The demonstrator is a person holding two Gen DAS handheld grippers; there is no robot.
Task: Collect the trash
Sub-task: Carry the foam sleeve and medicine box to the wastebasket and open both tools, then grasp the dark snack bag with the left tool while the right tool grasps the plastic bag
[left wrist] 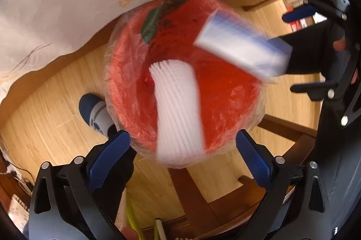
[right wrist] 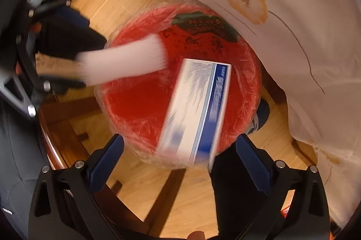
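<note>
Trash: 1 white ribbed piece (left wrist: 178,109), 1 blue-white box (right wrist: 198,109), both blurred, above mouth of red bin (left wrist: 135,73) w/ clear liner.
L gripper (left wrist: 182,154): jaws wide apart, nothing held.
R gripper (right wrist: 179,156): same.
Tip: keep both grippers centred over bin mouth, clear of rim.
Count: 2 trash, 1 bin, 2 grippers.
</note>
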